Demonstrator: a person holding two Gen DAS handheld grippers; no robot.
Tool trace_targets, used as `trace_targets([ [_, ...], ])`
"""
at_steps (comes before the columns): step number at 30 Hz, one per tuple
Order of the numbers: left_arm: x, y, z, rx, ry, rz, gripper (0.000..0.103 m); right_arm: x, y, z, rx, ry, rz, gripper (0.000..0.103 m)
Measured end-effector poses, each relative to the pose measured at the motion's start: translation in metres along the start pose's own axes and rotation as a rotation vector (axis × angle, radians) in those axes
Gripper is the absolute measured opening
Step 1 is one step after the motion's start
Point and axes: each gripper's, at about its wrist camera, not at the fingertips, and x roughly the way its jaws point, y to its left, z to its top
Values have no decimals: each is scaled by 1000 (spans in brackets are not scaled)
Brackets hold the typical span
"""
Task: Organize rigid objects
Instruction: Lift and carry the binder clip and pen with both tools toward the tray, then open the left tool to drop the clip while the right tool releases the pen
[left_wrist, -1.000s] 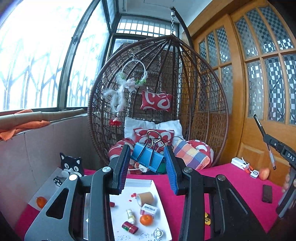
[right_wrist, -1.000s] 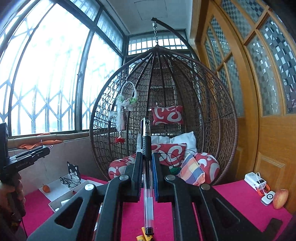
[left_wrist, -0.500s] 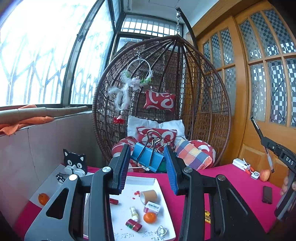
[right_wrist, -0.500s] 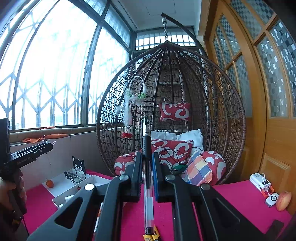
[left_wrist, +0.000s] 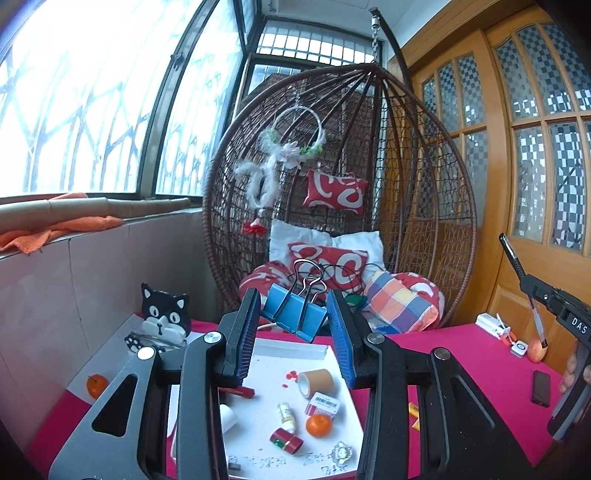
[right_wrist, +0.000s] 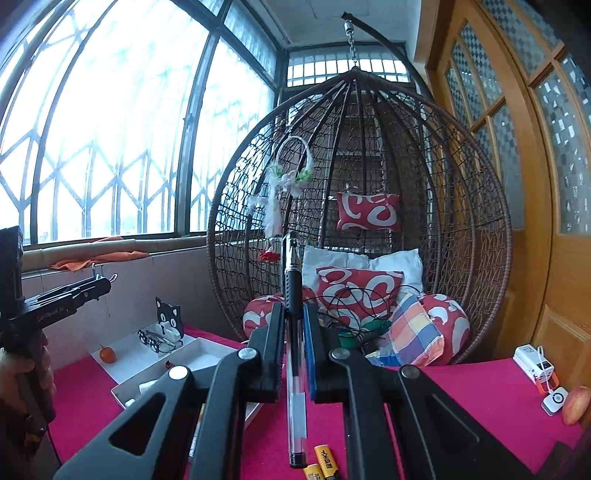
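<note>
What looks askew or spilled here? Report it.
The blue binder clip sits tilted between the left gripper's jaws, one corner low. On the white tray, the tape roll lies on its side near scattered red bits. The pen is held straight.

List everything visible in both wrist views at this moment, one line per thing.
Binder clip: 1, blue, between the left gripper's pads, above the tray.
Pen: 1, clear with black grip, upright in the right gripper.
Tray: 1, white, on the red cloth.
Tape roll: 1, brown, in tray.
Oranges: 2, one in tray, one beside the cat holder.
Cat holder: 1, black and white, left.
Lighters: 2, yellow, on cloth.
Apple: 1, red, far right.
Phone: 1, black, right.
Hanging chair: 1, brown wicker, with cushions.
Left gripper: black, closed on clip.
Right gripper: black, closed on pen.
</note>
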Motion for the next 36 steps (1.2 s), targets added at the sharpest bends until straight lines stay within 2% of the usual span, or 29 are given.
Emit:
trace_targets([
  [12,13,15,15,31,10,58,37,34,34,13,-45,13,93,7],
  [19,36,18,25,72,41,85,37,60,53,16,-33,41,164,7],
  [24,50,24,25,67,71,81,37,77,65,19,-4,68,211,7],
  [31,88,25,22,91,160,97,37,112,73,20,84,133,254,7],
  [36,117,33,16,85,225,112,37,137,86,15,82,186,265,7],
])
